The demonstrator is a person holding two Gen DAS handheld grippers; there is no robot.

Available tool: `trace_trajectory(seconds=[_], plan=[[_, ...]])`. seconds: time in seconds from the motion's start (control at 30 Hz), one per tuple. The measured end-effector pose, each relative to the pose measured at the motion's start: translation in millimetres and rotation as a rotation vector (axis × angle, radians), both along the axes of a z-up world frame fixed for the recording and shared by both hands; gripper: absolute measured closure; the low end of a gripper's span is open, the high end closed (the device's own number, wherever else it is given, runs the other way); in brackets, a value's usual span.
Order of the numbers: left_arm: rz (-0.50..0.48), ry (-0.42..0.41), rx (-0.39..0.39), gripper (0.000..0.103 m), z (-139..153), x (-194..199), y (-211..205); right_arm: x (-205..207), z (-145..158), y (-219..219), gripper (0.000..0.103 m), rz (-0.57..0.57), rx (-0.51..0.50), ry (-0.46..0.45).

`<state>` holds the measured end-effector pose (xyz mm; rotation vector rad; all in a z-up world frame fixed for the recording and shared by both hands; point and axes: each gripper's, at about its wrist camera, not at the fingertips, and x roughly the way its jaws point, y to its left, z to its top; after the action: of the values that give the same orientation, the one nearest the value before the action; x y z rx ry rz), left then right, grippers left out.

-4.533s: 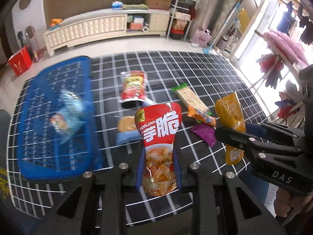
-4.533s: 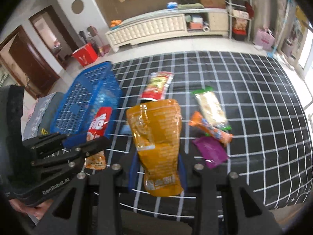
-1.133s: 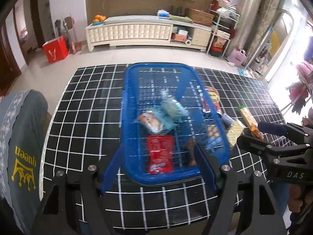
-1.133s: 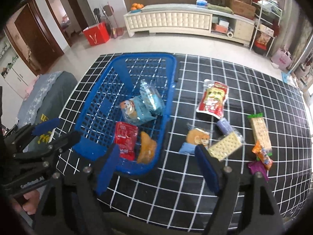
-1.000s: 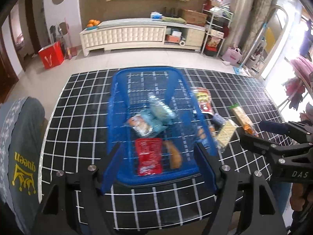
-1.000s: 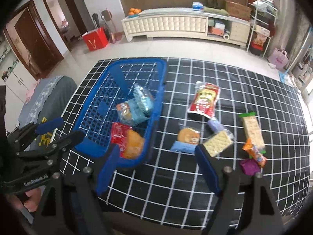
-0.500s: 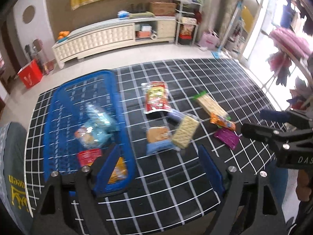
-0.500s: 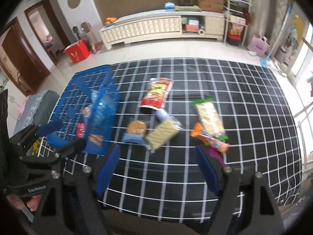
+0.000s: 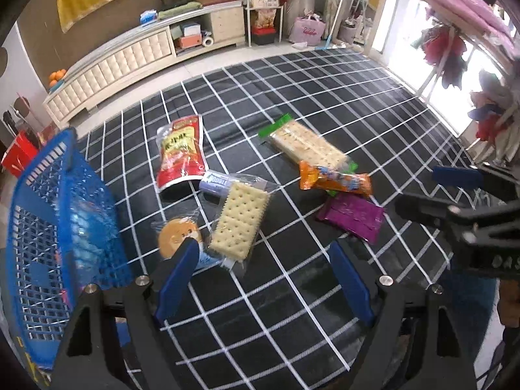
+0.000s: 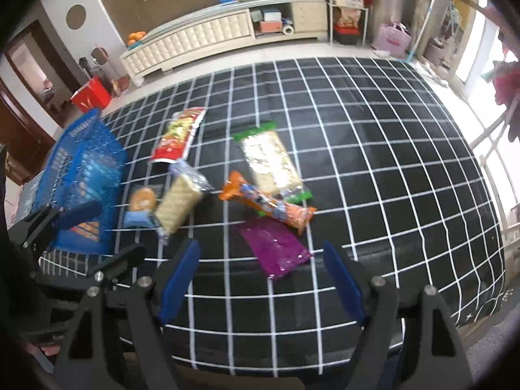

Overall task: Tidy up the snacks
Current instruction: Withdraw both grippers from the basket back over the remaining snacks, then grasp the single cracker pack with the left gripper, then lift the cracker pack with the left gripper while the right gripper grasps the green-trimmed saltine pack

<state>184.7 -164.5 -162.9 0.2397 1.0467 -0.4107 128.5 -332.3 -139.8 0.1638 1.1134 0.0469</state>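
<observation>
Seven snack packs lie loose on the black checked desk (image 9: 325, 91), all to the right of the blue basket (image 9: 61, 214), which stands at nine o'clock in the left wrist view with some packs inside, blurred behind its mesh. Next to the basket, at about seven o'clock from the middle, lies a round cookie pack (image 9: 177, 239), and the square cracker pack (image 9: 239, 224) leans over its right edge. Behind them, at eleven o'clock, is the red pouch (image 9: 180, 151), with a small purple-blue pack (image 9: 216, 180) between the pouch and the crackers. Toward one o'clock lies the long cracker sleeve (image 9: 307, 144); the orange bar (image 9: 334, 180) crosses its near end, and the purple packet (image 9: 352, 216) lies just beside the bar, at three o'clock.

The left gripper (image 9: 260, 279) is wide apart and empty, hanging above the cracker pack. The right gripper (image 10: 260, 273) is also spread wide, holding nothing, with the purple packet just in front of its fingers.
</observation>
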Motion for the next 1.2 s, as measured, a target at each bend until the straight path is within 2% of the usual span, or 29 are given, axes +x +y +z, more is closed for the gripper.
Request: trace_trajectory(seconds=[0.17,0.3,0.63,0.67,0.7,0.77,0.83,0.9,1.03,1.2], plan=[[-0.040,0.006,0.034,0.022,-29.6,16.0,-11.2,5.7,-27.6,-5.0,0.021,-0.006,0.011,0.035],[-0.057,-0.012,0.100,0.022,-51.3,31.2,-17.3,10.0,-43.0,-8.1,0.021,-0.018,0.036,0.052],[-0.140,-0.029,0.164,0.022,-76.9,51.4,-30.9,15.4,-58.1,-13.6,0.021,-0.040,0.052,0.074],[-0.142,-0.028,0.168,0.025,-79.3,52.4,-30.5,15.4,-57.9,-14.5,0.021,-0.042,0.052,0.076],[-0.148,-0.024,0.168,0.037,-81.7,52.1,-31.0,15.6,-57.7,-14.3,0.021,-0.044,0.052,0.078],[-0.135,-0.029,0.182,0.047,-84.8,51.4,-29.7,14.8,-57.2,-15.1,0.021,-0.050,0.049,0.081],[-0.117,-0.030,0.161,0.060,-81.2,50.5,-25.1,14.6,-56.9,-14.5,0.021,-0.054,0.046,0.086],[-0.115,-0.003,0.116,0.063,-77.1,48.8,-20.3,14.2,-55.7,-14.3,0.021,-0.057,0.052,0.095],[-0.107,-0.034,0.112,0.064,-69.2,38.3,-17.1,13.9,-44.3,-10.8,0.021,-0.050,0.041,0.086],[-0.039,-0.063,0.010,0.064,-38.1,32.5,-4.5,22.2,-26.1,-6.5,0.021,-0.026,0.012,0.060]])
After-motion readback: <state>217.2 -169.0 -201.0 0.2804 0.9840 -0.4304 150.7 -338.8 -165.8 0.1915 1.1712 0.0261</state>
